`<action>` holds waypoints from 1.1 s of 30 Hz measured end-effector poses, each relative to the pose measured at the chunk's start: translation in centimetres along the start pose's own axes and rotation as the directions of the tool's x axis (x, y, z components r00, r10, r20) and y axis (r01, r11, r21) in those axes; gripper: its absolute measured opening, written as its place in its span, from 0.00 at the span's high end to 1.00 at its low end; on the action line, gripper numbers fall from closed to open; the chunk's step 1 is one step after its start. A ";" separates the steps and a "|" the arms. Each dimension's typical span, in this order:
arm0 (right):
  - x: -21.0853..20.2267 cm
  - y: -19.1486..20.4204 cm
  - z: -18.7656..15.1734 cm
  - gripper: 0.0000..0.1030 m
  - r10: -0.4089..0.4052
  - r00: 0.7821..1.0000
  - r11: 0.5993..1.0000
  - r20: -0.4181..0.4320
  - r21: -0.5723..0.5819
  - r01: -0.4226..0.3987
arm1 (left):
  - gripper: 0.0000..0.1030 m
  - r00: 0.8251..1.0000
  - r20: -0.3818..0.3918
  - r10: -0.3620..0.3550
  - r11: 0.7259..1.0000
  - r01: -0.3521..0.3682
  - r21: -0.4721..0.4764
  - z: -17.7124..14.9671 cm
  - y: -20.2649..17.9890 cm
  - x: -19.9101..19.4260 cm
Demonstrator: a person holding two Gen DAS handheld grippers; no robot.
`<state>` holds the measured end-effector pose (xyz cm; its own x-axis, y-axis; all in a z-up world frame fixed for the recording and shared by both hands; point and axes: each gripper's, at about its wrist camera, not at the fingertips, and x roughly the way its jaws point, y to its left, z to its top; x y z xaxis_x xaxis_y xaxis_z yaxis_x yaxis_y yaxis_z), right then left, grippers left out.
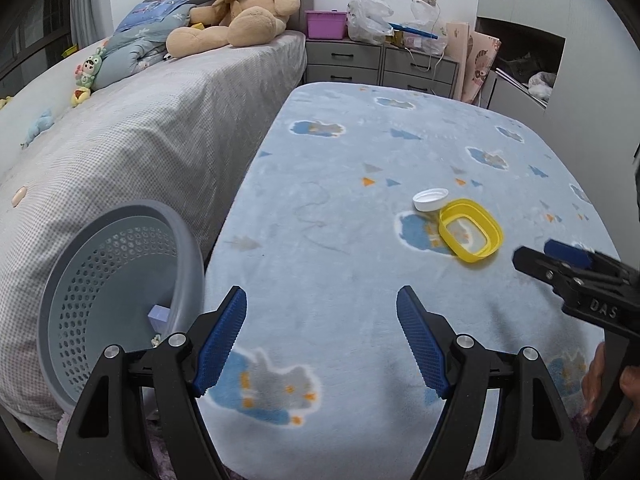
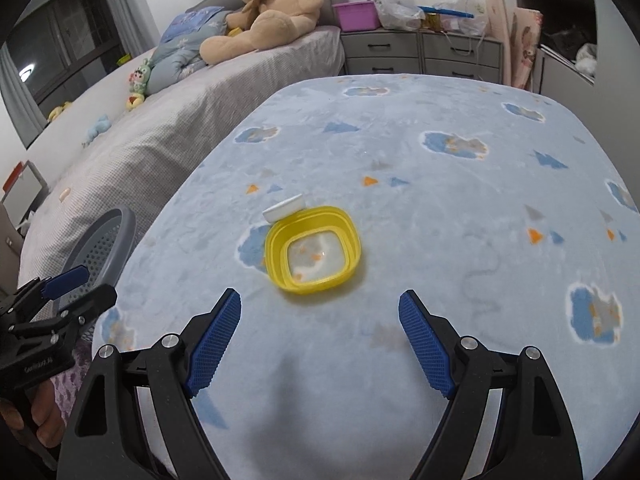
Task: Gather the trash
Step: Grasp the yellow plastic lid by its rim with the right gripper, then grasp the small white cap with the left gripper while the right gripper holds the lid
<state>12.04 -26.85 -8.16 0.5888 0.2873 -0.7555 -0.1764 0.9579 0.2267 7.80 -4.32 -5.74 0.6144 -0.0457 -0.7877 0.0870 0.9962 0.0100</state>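
Observation:
A yellow plastic lid [image 1: 471, 230] [image 2: 312, 249] lies on the light blue patterned blanket [image 1: 340, 208] [image 2: 440, 200]. A white round cap [image 1: 430, 199] [image 2: 284, 208] rests against its far edge. A grey perforated basket [image 1: 116, 288] [image 2: 105, 249] stands left of the blanket beside the bed, with a pale purple item [image 1: 159, 317] inside. My left gripper [image 1: 322, 342] is open and empty, above the blanket's near edge next to the basket; it also shows in the right wrist view [image 2: 76, 286]. My right gripper [image 2: 320, 344] is open and empty just short of the yellow lid; its side shows in the left wrist view [image 1: 538, 254].
A bed with a grey cover [image 1: 140, 132] runs along the left, with a teddy bear [image 1: 240, 4] [image 2: 272, 8], a folded quilt [image 1: 136, 40] and small toys. Grey drawers [image 1: 380, 64] with a purple box [image 1: 325, 24] and plastic bags [image 1: 370, 14] stand at the back.

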 end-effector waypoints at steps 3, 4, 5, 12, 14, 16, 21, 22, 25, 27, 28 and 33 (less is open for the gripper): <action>1.8 0.2 1.0 0.23 0.012 1.000 1.000 -0.024 -0.023 -0.012 | 0.28 1.000 -0.008 0.006 1.000 -0.006 0.002 0.0 -0.3 0.5; 2.3 0.3 1.3 0.22 0.012 0.999 1.000 -0.031 -0.027 -0.013 | 0.28 1.000 -0.010 0.007 1.000 -0.007 0.002 0.0 -0.3 0.5; 2.8 0.4 1.5 0.21 0.013 0.999 0.999 -0.041 -0.033 -0.014 | 0.28 1.000 -0.012 0.009 1.000 -0.009 0.002 0.0 -0.3 0.7; 5.5 0.9 2.2 0.13 -0.017 0.996 0.997 -0.084 -0.073 0.011 | 0.28 0.999 -0.029 0.019 1.000 -0.019 -0.006 0.0 0.0 1.4; 6.0 0.9 2.3 0.13 -0.027 0.995 0.997 -0.094 -0.078 0.020 | 0.28 0.999 -0.030 0.021 1.000 -0.021 -0.010 0.1 0.0 1.6; 6.5 1.0 2.4 0.13 -0.040 0.994 0.996 -0.104 -0.082 0.031 | 0.28 0.999 -0.034 0.022 1.000 -0.022 -0.013 0.1 0.0 1.8; 7.3 1.4 2.5 0.13 -0.069 0.991 0.993 -0.113 -0.100 0.058 | 0.28 0.999 -0.049 0.023 1.000 -0.023 -0.011 0.2 -0.2 2.5; 7.3 1.5 2.5 0.13 -0.073 0.991 0.993 -0.111 -0.103 0.061 | 0.28 0.998 -0.051 0.022 1.000 -0.023 -0.010 0.2 -0.3 2.6; 7.3 1.5 2.5 0.16 -0.074 0.992 0.992 -0.106 -0.110 0.062 | 0.28 0.998 -0.053 0.025 1.000 -0.025 -0.005 0.3 -0.6 2.9; 7.2 1.5 2.5 0.26 -0.083 0.992 0.990 -0.099 -0.122 0.071 | 0.28 0.998 -0.055 0.026 1.000 -0.026 -0.002 0.4 -0.9 3.0; 7.1 1.5 2.5 0.31 -0.080 0.992 0.990 -0.097 -0.126 0.068 | 0.28 0.998 -0.057 0.024 1.000 -0.024 -0.001 0.5 -1.0 3.1; 6.3 0.9 2.4 0.33 -0.061 0.994 0.993 -0.090 -0.109 0.051 | 0.28 0.997 -0.071 0.008 1.000 -0.008 -0.001 1.0 -1.8 3.8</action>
<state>17.52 -24.14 -11.25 0.5255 0.2267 -0.8200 -0.2310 0.9657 0.1190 10.71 -6.37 -8.15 0.5581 -0.0329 -0.8291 0.0819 0.9965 0.0156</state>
